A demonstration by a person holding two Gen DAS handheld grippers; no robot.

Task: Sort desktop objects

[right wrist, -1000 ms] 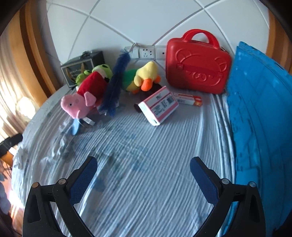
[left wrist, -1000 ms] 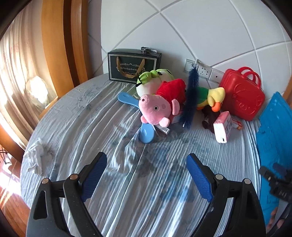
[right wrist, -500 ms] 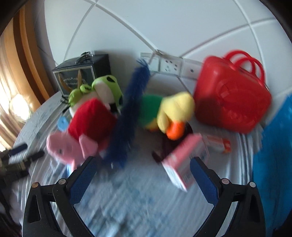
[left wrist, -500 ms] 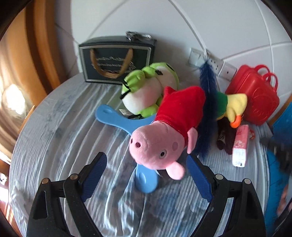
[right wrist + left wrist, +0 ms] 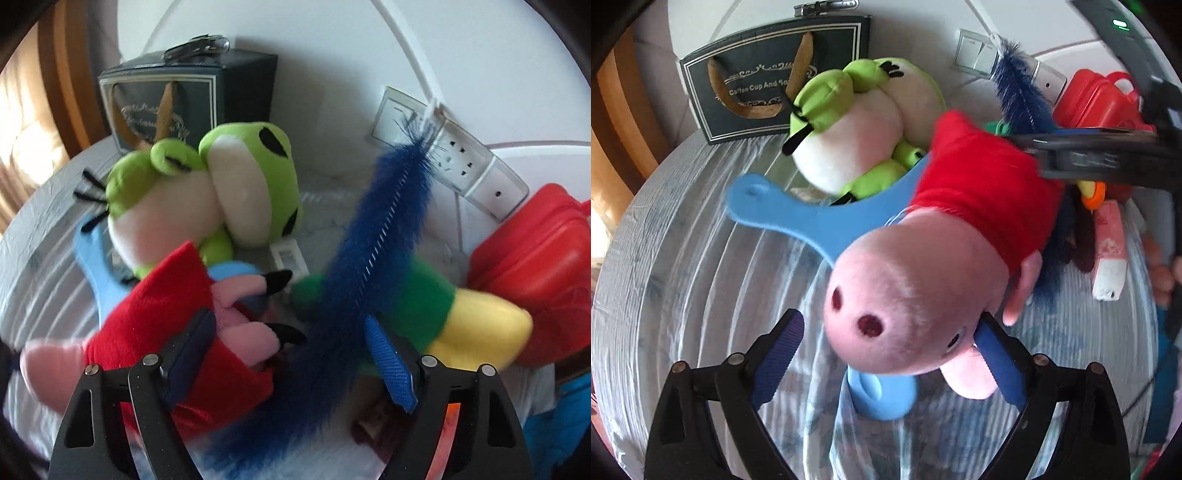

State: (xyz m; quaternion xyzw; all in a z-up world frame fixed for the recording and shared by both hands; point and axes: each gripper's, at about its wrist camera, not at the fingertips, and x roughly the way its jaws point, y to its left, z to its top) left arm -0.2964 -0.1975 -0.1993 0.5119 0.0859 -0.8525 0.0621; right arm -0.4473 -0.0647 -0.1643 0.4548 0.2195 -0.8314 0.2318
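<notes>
Pink pig plush [image 5: 916, 295] lying on the striped worktop [image 5: 683, 277], snout toward the left tongs [image 5: 890, 358], red body running back to the wall. Left tongs spread wide around its head, just been opening, not pinching. Right tongs [image 5: 291, 358] just been closing, straddling the blue feather [image 5: 373, 243], not clamped.

I see the pig plush [image 5: 923, 280] lying on the paddle [image 5: 812, 218] mid-tabletop [image 5: 683, 295]; frog plush [image 5: 857, 133] behind it, gift bag [image 5: 768, 77] against the wall, feather [image 5: 373, 258] across the duck plush [image 5: 461, 317], suitcase [image 5: 535, 258] right.
</notes>
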